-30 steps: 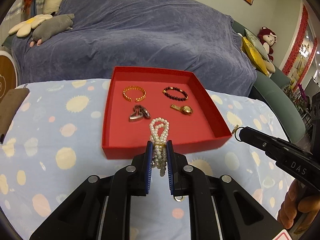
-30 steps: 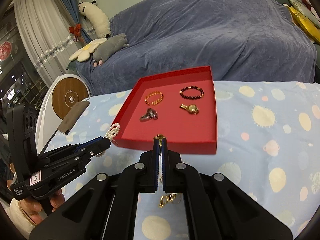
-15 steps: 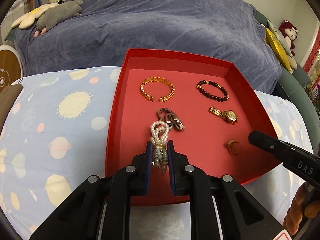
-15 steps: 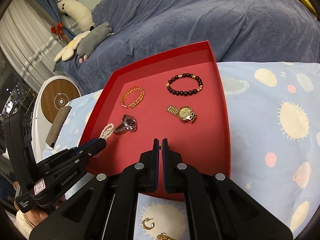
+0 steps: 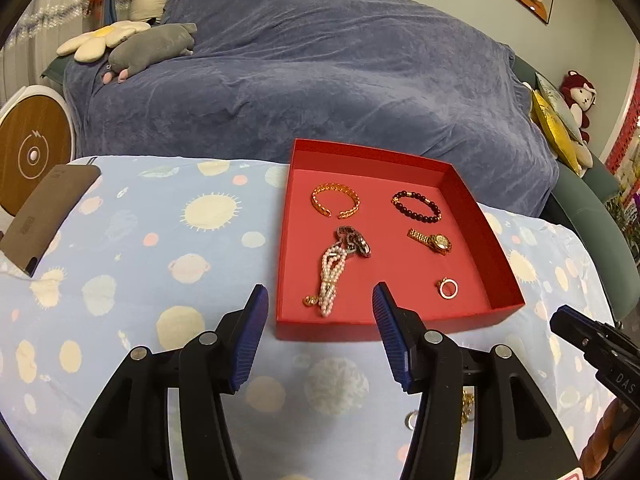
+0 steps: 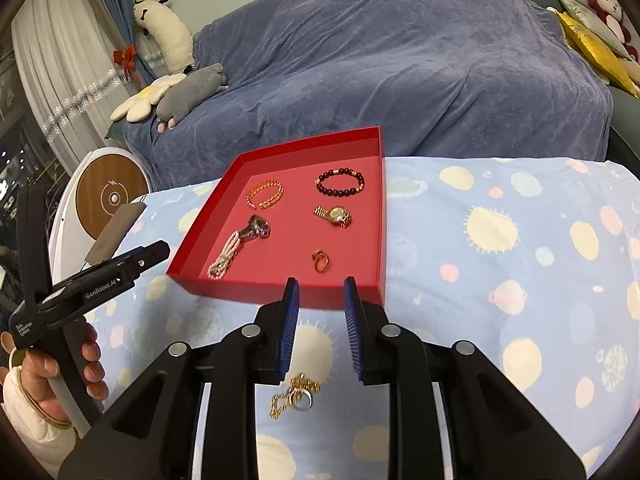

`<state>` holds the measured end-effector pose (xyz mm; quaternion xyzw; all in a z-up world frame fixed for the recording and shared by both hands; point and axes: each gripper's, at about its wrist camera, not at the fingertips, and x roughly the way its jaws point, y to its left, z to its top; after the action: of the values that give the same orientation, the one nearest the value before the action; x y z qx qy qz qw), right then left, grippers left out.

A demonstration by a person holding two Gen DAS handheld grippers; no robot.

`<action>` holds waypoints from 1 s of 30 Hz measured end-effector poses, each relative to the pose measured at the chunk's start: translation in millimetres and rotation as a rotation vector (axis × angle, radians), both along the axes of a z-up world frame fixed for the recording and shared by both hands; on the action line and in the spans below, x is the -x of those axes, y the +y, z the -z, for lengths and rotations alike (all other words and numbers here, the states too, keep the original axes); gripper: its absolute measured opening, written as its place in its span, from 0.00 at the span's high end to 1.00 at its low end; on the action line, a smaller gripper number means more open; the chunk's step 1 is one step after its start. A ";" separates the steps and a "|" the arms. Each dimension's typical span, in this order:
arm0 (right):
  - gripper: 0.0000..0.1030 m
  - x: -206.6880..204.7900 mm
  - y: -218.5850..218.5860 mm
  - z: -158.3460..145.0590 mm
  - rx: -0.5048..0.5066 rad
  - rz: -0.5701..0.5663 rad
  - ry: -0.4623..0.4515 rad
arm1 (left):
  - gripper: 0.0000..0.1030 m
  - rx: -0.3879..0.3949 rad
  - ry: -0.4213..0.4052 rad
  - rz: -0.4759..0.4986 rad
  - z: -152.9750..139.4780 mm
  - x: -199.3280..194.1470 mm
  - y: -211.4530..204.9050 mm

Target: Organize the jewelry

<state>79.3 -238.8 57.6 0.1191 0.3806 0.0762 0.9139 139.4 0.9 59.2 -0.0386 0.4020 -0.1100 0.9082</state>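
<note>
wrist views | angled down, near | both share red tray [image 5: 498, 236]

The bench [image 6: 500, 280], covered by a light-blue cloth printed with suns and planets, fills the lower frame. Directly on it: a shallow red rectangular tray [image 6: 382, 216] at centre, a tangled gold chain with ring [image 6: 294, 398] at lower centre, and a flat brown card [image 5: 48, 216] at far left.

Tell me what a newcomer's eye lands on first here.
The red tray on the planet-print tablecloth, with jewelry spread over its floor: a pearl strand near the front left, a gold ring front right. Both sets of tongs, left and right, are opening with nothing between them.
</note>
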 end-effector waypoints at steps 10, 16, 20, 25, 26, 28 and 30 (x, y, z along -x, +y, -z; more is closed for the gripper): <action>0.68 46.0 23.1 21.4 0.025 -0.042 0.023 | 0.42 -0.018 0.039 0.012 18.5 56.1 1.8; 0.68 41.3 30.3 45.1 0.083 -0.069 0.069 | 0.41 -0.031 0.042 0.054 27.1 62.8 -3.5; 0.68 38.9 37.0 59.8 0.101 -0.089 0.099 | 0.41 -0.029 0.048 0.068 29.4 61.3 -5.7; 0.68 34.1 47.1 71.0 0.124 -0.112 0.118 | 0.41 -0.023 0.064 0.072 31.9 60.7 -8.1; 0.68 32.8 48.2 71.9 0.127 -0.112 0.116 | 0.41 -0.021 0.066 0.074 32.3 60.9 -8.2; 0.68 29.6 49.3 72.5 0.130 -0.110 0.113 | 0.41 -0.022 0.069 0.078 33.4 60.9 -9.0; 0.68 26.3 50.3 72.8 0.131 -0.108 0.110 | 0.41 -0.020 0.076 0.082 35.2 60.6 -8.8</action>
<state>53.0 -188.5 -15.2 0.0423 0.4401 0.0934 0.8921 78.9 -8.0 24.0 -0.0173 0.4384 -0.1416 0.8874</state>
